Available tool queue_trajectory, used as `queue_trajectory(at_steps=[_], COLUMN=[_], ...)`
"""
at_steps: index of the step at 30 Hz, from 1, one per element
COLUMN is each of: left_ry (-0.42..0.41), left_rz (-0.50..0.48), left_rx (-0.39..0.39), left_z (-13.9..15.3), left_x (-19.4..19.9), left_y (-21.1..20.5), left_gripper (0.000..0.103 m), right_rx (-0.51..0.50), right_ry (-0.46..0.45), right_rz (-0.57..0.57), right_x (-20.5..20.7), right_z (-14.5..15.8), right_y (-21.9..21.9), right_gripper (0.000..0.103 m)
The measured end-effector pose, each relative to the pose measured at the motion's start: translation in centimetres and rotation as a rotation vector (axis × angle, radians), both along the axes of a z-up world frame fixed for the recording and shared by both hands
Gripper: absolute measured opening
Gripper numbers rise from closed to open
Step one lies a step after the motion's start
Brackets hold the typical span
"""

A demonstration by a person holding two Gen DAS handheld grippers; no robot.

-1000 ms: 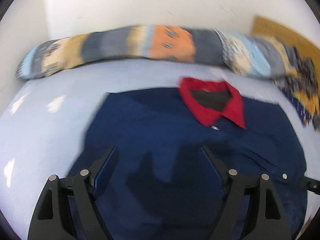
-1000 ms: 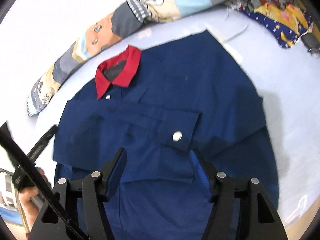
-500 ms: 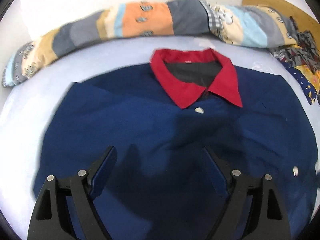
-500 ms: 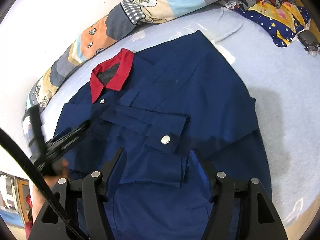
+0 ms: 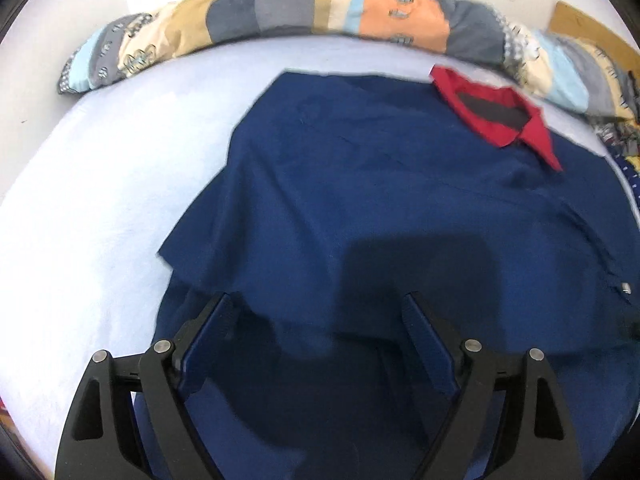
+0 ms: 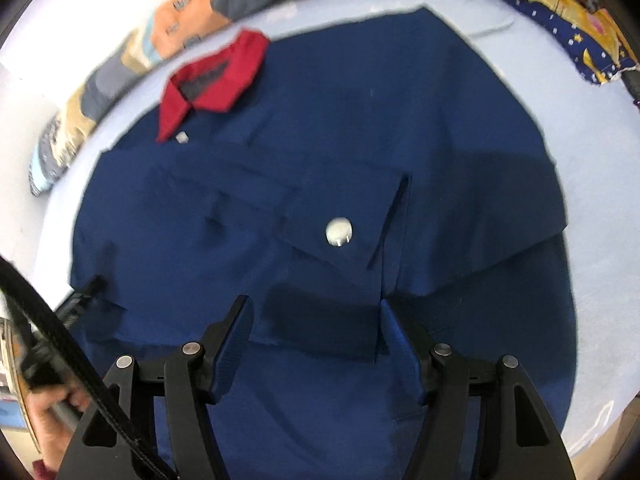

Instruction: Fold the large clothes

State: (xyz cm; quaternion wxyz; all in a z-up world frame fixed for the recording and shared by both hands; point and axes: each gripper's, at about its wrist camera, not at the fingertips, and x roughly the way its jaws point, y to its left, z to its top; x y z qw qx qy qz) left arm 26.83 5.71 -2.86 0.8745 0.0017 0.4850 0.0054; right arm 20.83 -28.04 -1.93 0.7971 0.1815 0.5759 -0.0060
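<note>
Navy shirt [image 6: 360, 128] lies spread on the pale blue bed [image 5: 100, 200], red collar [image 6: 212, 80] up toward the patchwork quilt roll [image 5: 280, 8] along the wall. One sleeve is folded across the chest, its cuff [image 6: 348, 236] with a white snap sitting just ahead of the right tongs [image 6: 316, 320]. Those right tongs hang over the lower front of the shirt, jaws apart, nothing pinched between them. Left tongs [image 5: 316, 316] hover above the shirt's other side near a folded edge; their jaws have just been opening and now stand wide, with only cloth lying below. A hand [image 6: 52, 420] shows at the lower left of the right view, and a patterned cloth [image 6: 576, 32] sits at the bed's far corner
</note>
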Motion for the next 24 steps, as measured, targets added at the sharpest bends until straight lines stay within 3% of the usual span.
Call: queue_trajectory(at_steps=[6, 12, 15, 24], left_ry=[-0.033, 0.036, 0.005, -0.090], left_rz=[-0.042, -0.089, -0.074, -0.041], left_rx=[0.010, 0.078, 0.103, 0.081], left_z=[1.1, -2.5, -2.1, -0.6], left_x=[-5.7, -7.7, -8.6, -14.4], left_y=[-1.2, -3.3, -3.3, -4.8], left_gripper=[0.086, 0.087, 0.087, 0.087], right_rx=[-0.037, -0.059, -0.050, 0.006], right_ry=[-0.063, -0.004, -0.013, -0.099], right_rz=[0.032, 0.063, 0.065, 0.125], right_x=[-0.7, -0.4, -0.9, -5.3], right_z=[1.7, -0.5, 0.1, 2.9], right_y=[0.6, 1.3, 1.2, 3.0], right_gripper=[0.071, 0.075, 0.075, 0.075])
